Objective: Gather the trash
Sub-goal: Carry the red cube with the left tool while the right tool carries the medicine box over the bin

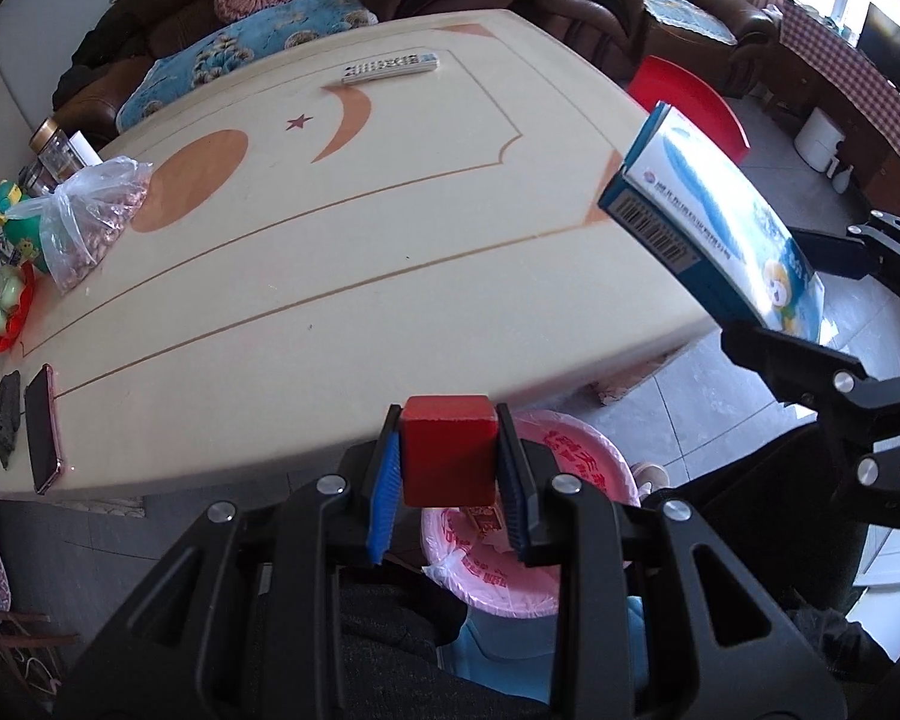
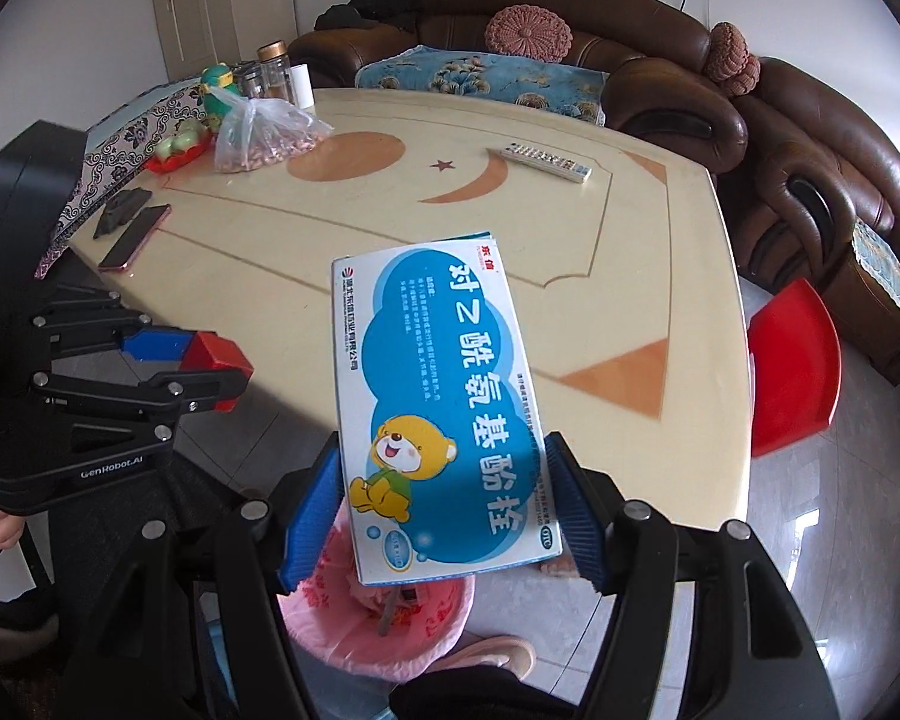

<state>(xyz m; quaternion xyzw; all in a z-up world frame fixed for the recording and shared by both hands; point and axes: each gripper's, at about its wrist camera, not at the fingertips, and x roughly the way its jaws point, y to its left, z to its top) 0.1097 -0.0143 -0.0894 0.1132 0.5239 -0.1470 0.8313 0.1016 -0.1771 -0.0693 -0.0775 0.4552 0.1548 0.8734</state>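
Above the pink-lined bin [image 1: 510,546], just off the near edge of the cream table [image 1: 330,276], both grippers carry trash. The left gripper [image 1: 449,474] is clenched on a small red block [image 1: 449,457], its blue pads [image 1: 384,492] pressing the two side faces. The block looks rigid and compact, likely light, so a squeeze across flat opposite sides suits it and it should fall cleanly once let go. The right gripper [image 2: 444,510] grasps a blue-and-white medicine box [image 2: 438,408] across its width near the lower end, leaving most of the carton jutting forward over the table. Thin card of that sort is light but crushable, and gripped so far from its middle it could swing or slip; whether it is empty cannot be told. A remote [image 1: 390,67], a phone [image 1: 43,427] and a plastic bag of nuts [image 1: 90,216] lie on the table, well apart from both grippers.
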